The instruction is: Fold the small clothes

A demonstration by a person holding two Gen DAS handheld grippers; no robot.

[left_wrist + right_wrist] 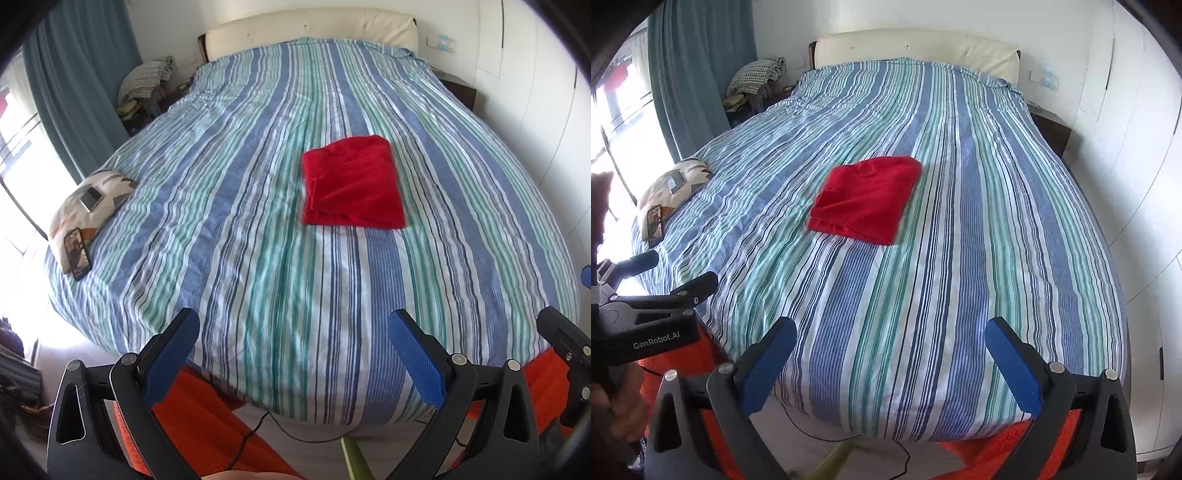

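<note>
A red garment (pixel 352 182) lies folded into a rough square on the striped bedspread (pixel 258 221), a little right of the bed's middle; in the right wrist view the red garment (pixel 866 199) sits left of centre. My left gripper (pixel 295 328) hangs open above the foot of the bed, well short of the garment, nothing between its blue pads. My right gripper (pixel 892 334) is open too, over the bed's near edge, empty. The left gripper's black body (pixel 657 295) shows at the left of the right wrist view, held by a hand.
A patterned cushion (pixel 92 203) with two phones (pixel 77 253) on it lies at the bed's left edge. An orange rug (pixel 207 417) and a black cable (pixel 258 432) lie on the floor below. White wardrobe doors (pixel 1137 147) stand to the right, a blue curtain (pixel 74 74) to the left.
</note>
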